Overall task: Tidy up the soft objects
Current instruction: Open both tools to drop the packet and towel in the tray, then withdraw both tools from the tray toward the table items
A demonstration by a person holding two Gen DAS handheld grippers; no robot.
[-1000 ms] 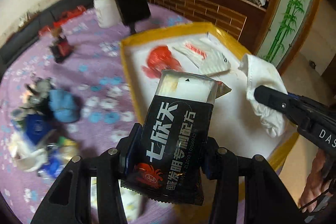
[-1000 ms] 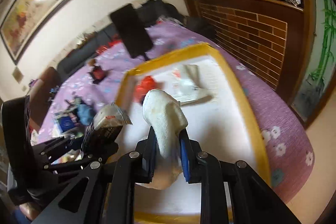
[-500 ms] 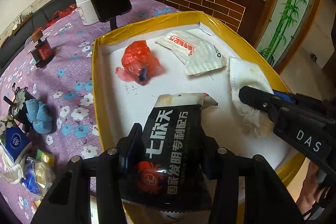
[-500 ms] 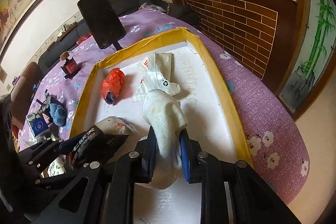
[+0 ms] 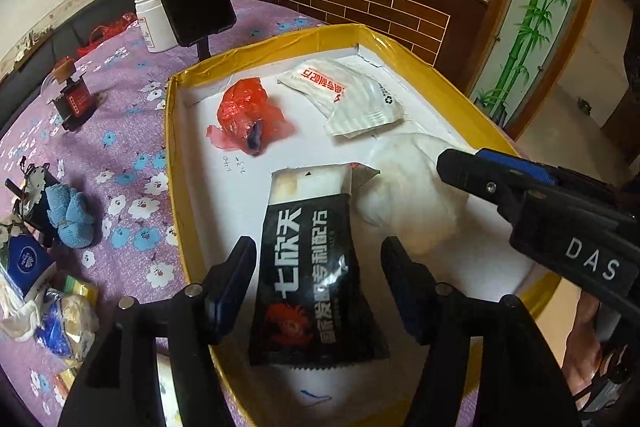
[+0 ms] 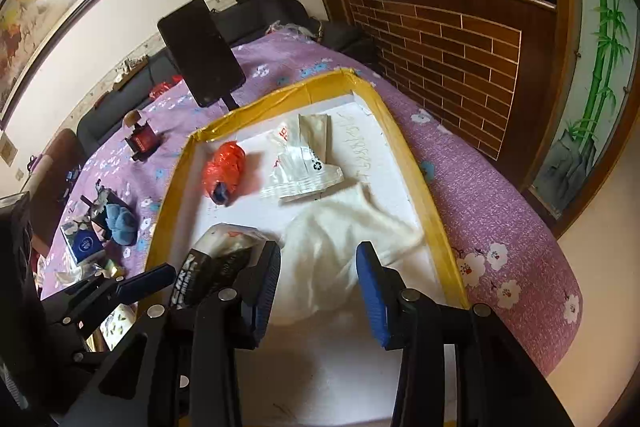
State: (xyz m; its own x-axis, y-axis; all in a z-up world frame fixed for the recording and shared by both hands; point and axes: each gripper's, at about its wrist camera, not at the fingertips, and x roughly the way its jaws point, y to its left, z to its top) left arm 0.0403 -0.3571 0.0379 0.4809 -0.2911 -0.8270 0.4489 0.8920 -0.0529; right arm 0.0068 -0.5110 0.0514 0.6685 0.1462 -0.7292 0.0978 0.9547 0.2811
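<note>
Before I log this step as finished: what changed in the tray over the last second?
Both claws opened and let go. The left claw released the black packet, the right claw the white cloth; both now lie in the yellow tray. The red bag and white pouch stayed put.

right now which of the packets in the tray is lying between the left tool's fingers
The black packet with white Chinese lettering: it lies flat between the open left tool. The white packet with red print sits at the tray's far end.
</note>
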